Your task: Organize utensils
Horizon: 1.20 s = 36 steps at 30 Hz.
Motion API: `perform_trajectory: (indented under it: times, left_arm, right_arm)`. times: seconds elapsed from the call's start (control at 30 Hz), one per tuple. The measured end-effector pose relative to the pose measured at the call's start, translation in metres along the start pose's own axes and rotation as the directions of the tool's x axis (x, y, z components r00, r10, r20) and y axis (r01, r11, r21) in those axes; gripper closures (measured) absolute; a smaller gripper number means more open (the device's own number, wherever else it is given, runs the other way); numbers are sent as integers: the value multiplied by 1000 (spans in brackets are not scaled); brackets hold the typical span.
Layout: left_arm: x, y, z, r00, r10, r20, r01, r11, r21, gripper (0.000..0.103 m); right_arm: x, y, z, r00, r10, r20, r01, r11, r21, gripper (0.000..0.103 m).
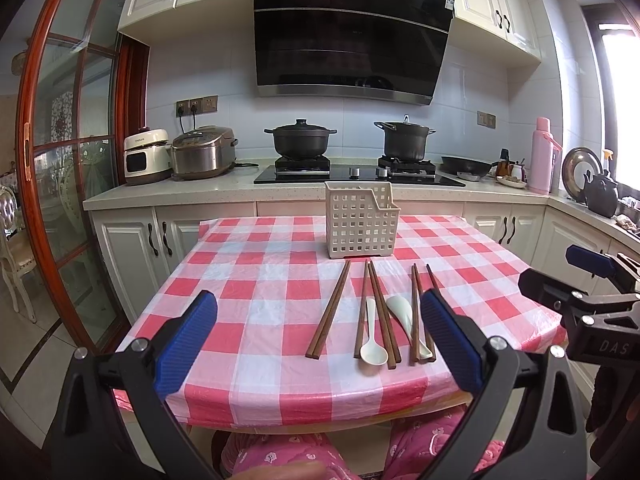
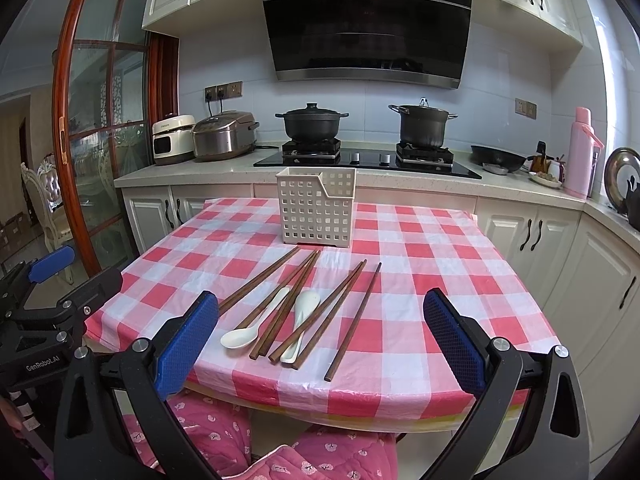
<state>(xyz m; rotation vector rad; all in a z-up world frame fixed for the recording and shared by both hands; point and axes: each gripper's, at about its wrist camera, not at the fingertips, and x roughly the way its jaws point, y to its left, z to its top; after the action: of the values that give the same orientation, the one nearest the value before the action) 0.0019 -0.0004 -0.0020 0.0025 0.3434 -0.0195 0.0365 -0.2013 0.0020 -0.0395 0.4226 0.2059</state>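
Several brown wooden chopsticks (image 1: 330, 309) (image 2: 352, 320) lie side by side on the red-checked table (image 1: 256, 280) (image 2: 440, 280), near its front edge. Two white spoons lie among them: one bowl-forward (image 1: 373, 350) (image 2: 248, 330), one bowl-back (image 1: 402, 309) (image 2: 306, 306). A cream perforated utensil basket (image 1: 361, 224) (image 2: 316, 210) stands upright behind them. My left gripper (image 1: 320, 344) is open and empty, above the front edge. My right gripper (image 2: 322, 344) is open and empty, likewise; it also shows in the left wrist view (image 1: 588, 280).
Behind the table runs a kitchen counter (image 1: 224, 190) with a stove, two black pots (image 1: 300, 140) (image 1: 404, 140), rice cookers (image 1: 200, 152) and a pink flask (image 1: 542, 156). A glass door (image 1: 72, 160) stands left. Pink-clad knees (image 2: 240, 432) are under the table's front edge.
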Motion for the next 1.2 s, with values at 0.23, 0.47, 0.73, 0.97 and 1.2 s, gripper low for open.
perform_trajectory:
  times: [0.23, 0.47, 0.73, 0.97, 1.2]
  left_arm:
    - [0, -1, 0, 1000, 0, 1, 0, 1000, 0, 5]
    - [0, -1, 0, 1000, 1, 1, -1, 1000, 0, 5]
    - [0, -1, 0, 1000, 0, 1, 0, 1000, -1, 5]
    - [0, -2, 0, 1000, -1, 3, 1, 1000, 1, 5]
    - [-2, -4, 2, 1000, -11, 8, 11, 1000, 2, 5]
  right_arm:
    - [-1, 0, 1, 1000, -1, 0, 1, 1000, -1, 7]
    - [-1, 0, 1, 1000, 3, -1, -3, 1000, 4, 7]
    - [-1, 0, 0, 1000, 5, -2, -5, 1000, 6, 7]
    - [-2, 0, 0, 1000, 5, -1, -5, 1000, 6, 7]
    - [-2, -1, 0, 1000, 7, 1, -7, 1000, 7, 7]
